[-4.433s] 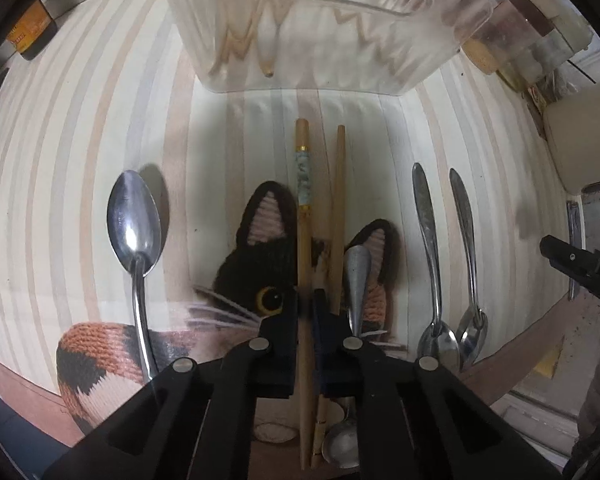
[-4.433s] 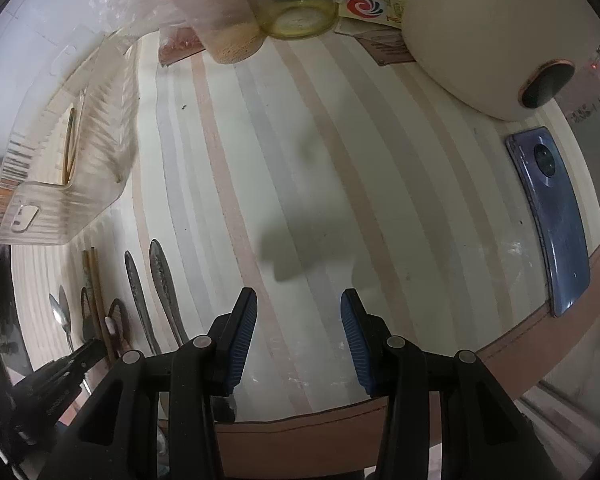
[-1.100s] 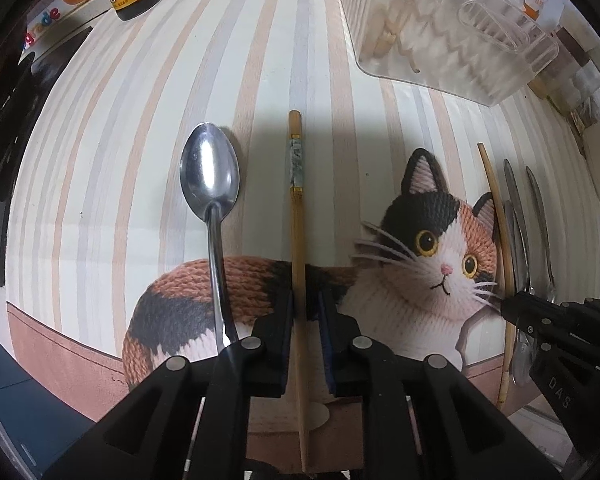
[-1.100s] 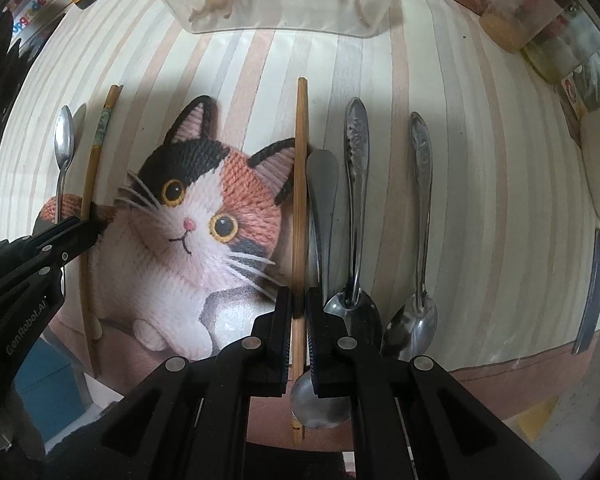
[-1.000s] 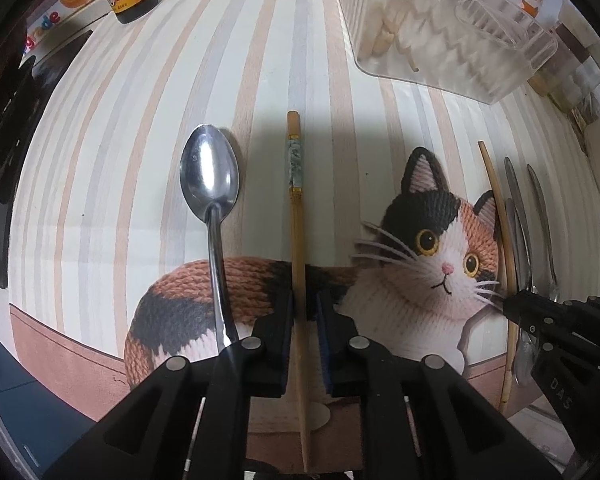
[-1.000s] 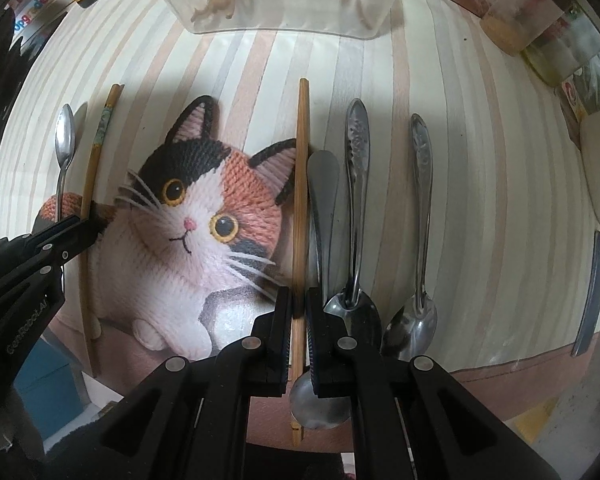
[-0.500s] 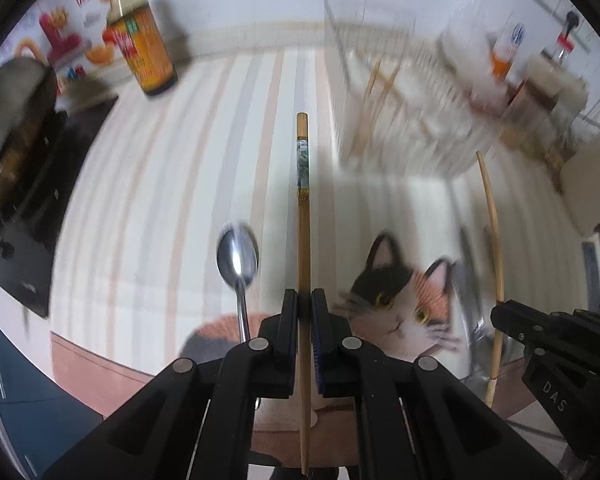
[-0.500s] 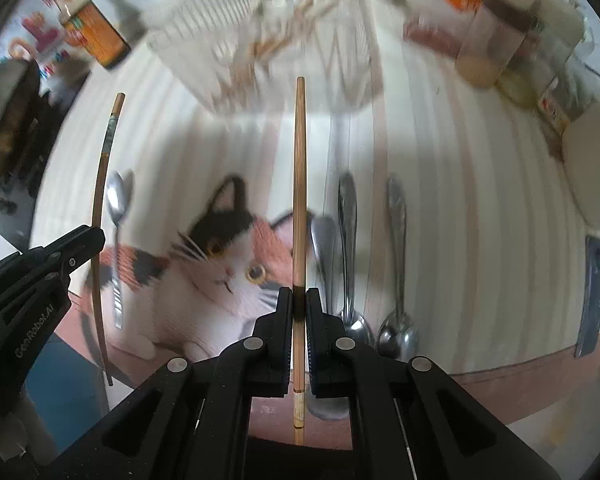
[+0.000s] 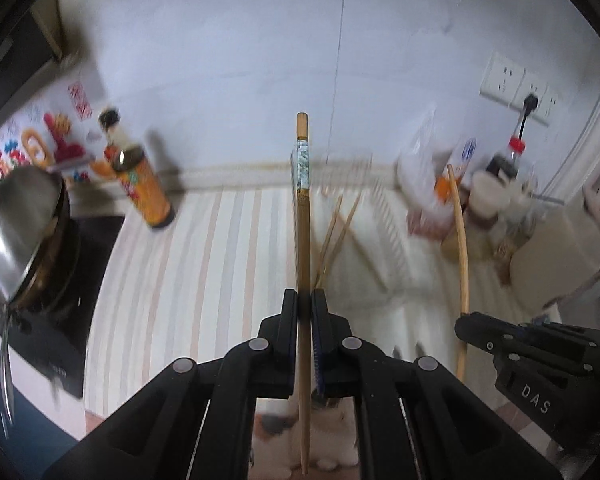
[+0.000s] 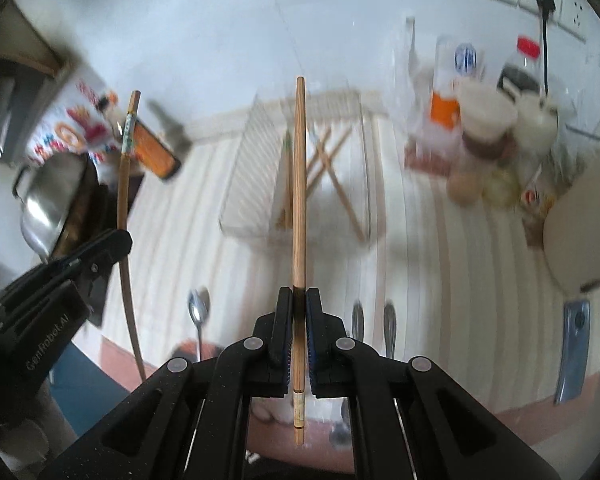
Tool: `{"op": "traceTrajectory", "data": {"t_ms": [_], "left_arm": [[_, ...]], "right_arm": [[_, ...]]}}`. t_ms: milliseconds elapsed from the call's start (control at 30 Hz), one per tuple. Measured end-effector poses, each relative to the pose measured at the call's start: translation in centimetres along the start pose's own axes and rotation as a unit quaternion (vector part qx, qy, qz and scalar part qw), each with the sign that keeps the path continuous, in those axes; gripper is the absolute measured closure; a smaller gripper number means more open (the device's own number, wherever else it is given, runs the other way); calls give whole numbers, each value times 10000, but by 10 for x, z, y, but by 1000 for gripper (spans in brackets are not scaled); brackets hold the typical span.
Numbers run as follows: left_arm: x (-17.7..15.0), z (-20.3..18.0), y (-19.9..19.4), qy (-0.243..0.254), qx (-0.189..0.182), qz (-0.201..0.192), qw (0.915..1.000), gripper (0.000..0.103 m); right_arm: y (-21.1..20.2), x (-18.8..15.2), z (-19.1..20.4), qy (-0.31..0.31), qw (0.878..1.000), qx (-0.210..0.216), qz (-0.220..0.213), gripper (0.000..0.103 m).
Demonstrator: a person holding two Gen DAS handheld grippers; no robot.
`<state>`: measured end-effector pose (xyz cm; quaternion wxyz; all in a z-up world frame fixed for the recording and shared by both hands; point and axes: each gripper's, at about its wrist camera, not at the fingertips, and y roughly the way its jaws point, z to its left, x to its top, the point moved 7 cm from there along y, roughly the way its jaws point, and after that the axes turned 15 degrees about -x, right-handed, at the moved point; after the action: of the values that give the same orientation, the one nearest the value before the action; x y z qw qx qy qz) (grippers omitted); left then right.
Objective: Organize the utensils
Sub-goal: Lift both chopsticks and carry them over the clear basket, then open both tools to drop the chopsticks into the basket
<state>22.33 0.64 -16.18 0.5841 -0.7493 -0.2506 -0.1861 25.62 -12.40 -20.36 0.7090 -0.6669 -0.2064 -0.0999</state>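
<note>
My left gripper (image 9: 305,300) is shut on a wooden chopstick with a patterned band (image 9: 302,208), held well above the striped counter. My right gripper (image 10: 295,298) is shut on a plain wooden chopstick (image 10: 299,184), also raised. Each view shows the other gripper at its edge: the right gripper (image 9: 466,326) with its chopstick (image 9: 460,240), the left gripper (image 10: 118,242) with the banded chopstick (image 10: 125,168). Ahead stands a clear ribbed bin (image 10: 256,176) with several chopsticks (image 10: 332,160) inside. Spoons (image 10: 198,312) lie on the counter below.
A brown sauce bottle (image 9: 140,184) and a steel pan (image 9: 20,240) on a black hob stand at the left. Jars and bottles (image 10: 484,120) crowd the back right by the wall sockets. A blue phone (image 10: 574,344) lies at the right, near a pale round appliance (image 10: 580,236).
Both grippers have risen from the cat mat, each lifting its chopstick off the counter. The views have tilted up, and now show the wall and the bin.
</note>
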Motion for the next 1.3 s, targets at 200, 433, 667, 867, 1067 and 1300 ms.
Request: {"op": "traceTrajectory", "data": {"t_ms": [200,433,667,867,1067,1300], "left_arm": [[48,-6,26,10,-126,102,9999,99],[82,2,80,-262,-355,565,9974,99],[94,18,127,-643,-592,1038,9907,99],[91,30,158,-859,-694,1403,9839,99],[89,34,168,-1021,-793,1591,9787,97],[84,44,144,-993,-442,1328,9852,84]], "right_arm": [[13,69,-12,252,9996,91,-75,97],[53,124,-16,459,9987,199,136,97],[110,137,-8,446,9971,149,599,97],[143,135,-2,369,9957,74,849,97],[156,135,6,211,9946,50,1014,96],[149,133,-3,215,9949,-68,988,78]]}}
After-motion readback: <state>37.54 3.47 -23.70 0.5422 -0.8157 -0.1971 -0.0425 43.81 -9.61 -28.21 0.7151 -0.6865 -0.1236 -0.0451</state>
